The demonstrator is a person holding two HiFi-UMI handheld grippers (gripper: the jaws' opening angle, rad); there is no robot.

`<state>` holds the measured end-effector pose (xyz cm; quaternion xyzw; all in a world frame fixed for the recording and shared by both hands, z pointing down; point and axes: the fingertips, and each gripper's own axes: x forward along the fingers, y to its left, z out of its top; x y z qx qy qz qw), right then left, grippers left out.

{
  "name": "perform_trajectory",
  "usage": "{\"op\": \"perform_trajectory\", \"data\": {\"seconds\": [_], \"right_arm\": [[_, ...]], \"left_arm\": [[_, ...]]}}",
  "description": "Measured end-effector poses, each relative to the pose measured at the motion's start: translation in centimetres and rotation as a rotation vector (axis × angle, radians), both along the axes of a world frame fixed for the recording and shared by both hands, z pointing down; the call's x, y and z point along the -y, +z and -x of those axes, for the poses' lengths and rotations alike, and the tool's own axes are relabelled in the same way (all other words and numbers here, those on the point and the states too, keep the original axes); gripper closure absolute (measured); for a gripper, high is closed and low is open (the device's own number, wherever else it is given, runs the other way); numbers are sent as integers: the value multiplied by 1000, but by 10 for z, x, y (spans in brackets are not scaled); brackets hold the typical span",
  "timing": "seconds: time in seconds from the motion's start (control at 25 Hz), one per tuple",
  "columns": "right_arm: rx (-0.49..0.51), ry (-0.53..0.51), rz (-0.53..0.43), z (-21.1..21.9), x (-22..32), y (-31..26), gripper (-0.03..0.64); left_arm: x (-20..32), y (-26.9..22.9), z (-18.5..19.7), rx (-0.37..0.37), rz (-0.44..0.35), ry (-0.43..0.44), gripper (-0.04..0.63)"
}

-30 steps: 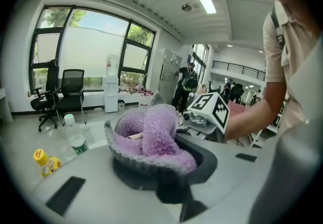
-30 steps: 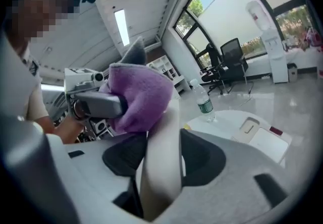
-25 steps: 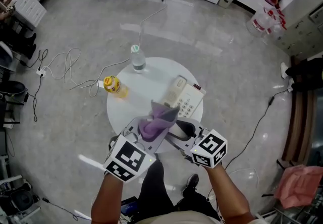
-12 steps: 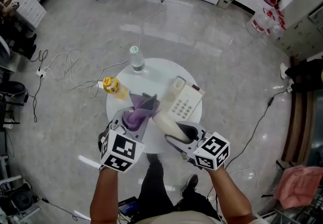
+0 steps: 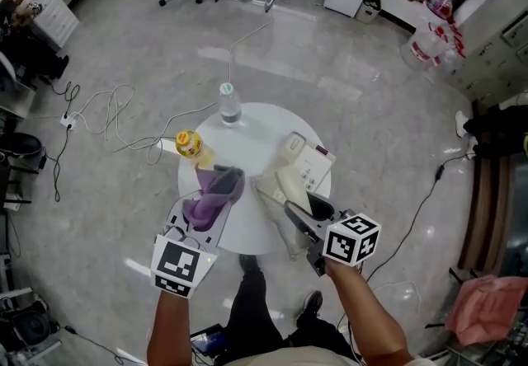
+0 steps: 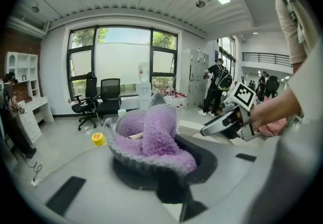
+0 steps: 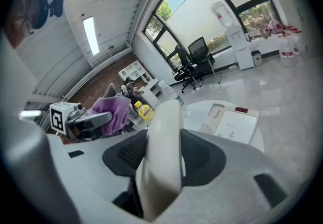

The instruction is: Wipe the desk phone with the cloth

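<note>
Head view, nearest first: left gripper has its jaws closed on a bunched, fluffy purple cloth w/ grey edge; left gripper view shows the same wad filling the gap btwn the jaws. Right gripper sits partly open, clamped across a cream plastic phone handset, held up off the cradle; right gripper view shows the handset upright btwn both pads. Cloth and handset are near each other but apart, no contact yet.

Just beyond, the cream desk phone base w/ keypad lies on the round white table, cradle empty. Further back: a yellow-capped squat bottle on its side at the table's left edge, and a clear water bottle w/ green cap upright at the far edge.

Progress, as I judge it: prep done (cloth gripped, handset raised). No wiping contact shows now. Left to do: rub handset, wipe base and keys, reseat handset.
</note>
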<state>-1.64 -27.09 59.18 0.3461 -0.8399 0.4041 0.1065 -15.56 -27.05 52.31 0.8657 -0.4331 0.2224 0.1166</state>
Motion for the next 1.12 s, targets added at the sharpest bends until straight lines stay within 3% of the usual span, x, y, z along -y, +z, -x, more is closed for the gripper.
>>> {"op": "perform_trajectory", "data": {"seconds": [0.64, 1.12], "right_arm": [[33, 508, 143, -28, 89, 65, 422], [4, 626, 210, -30, 115, 105, 422]], "left_arm": [[-13, 22, 30, -33, 13, -61, 518], [-15, 36, 48, -39, 34, -76, 518]]}}
